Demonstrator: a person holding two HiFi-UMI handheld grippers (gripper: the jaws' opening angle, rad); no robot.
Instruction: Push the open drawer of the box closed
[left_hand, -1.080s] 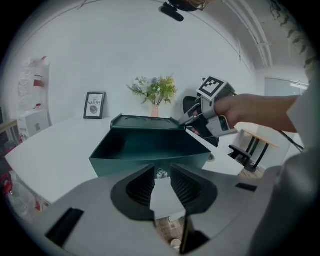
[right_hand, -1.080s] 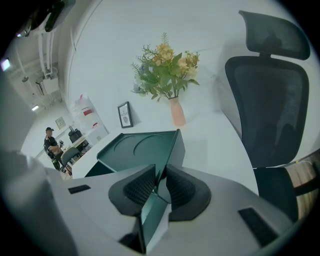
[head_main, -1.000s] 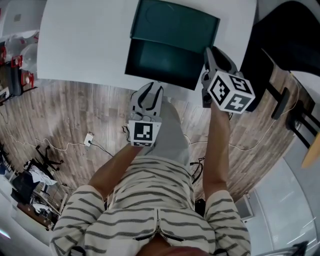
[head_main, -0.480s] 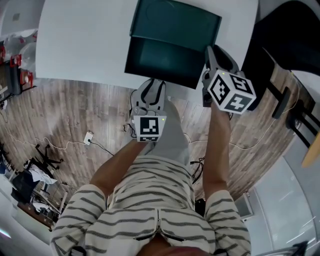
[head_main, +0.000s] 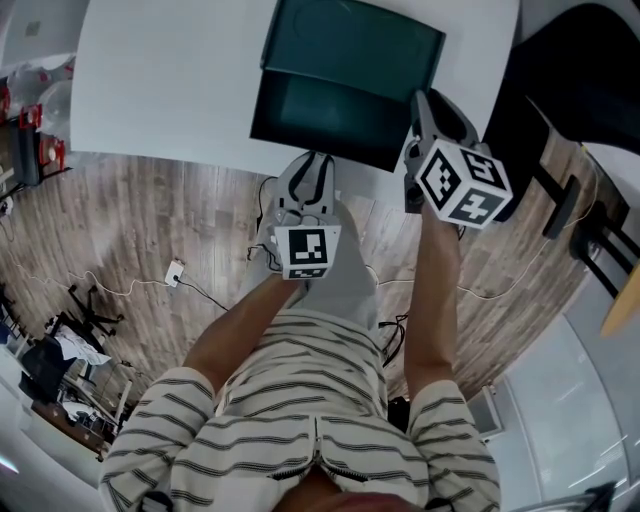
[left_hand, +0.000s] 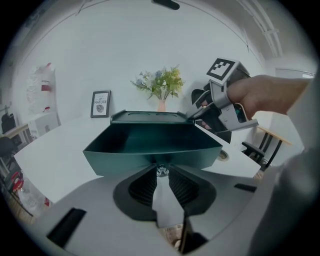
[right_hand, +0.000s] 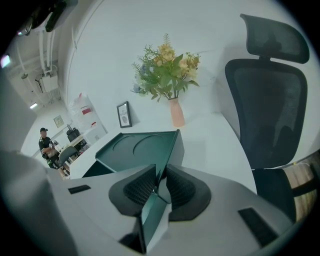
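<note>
A dark green box (head_main: 355, 40) sits on the white table (head_main: 170, 80), its open drawer (head_main: 320, 120) pulled out toward me. My left gripper (head_main: 318, 160) is at the middle of the drawer front. In the left gripper view its jaws (left_hand: 161, 172) have just been closing, and the small metal knob (left_hand: 161, 171) is pinched between the pad tips. My right gripper (head_main: 420, 102) is shut on the box's right front corner. In the right gripper view the green wall edge (right_hand: 152, 210) runs between that gripper's pads (right_hand: 142, 187).
A black office chair (head_main: 580, 70) stands right of the table, close to my right arm. At the table's far side stand a vase of flowers (right_hand: 170, 75) and a small picture frame (right_hand: 124, 114). Cables (head_main: 180, 280) lie on the wooden floor below.
My left gripper has moved forward and slightly right to the drawer front, and its jaws have narrowed around the knob. The right gripper and the box have stayed in place.
</note>
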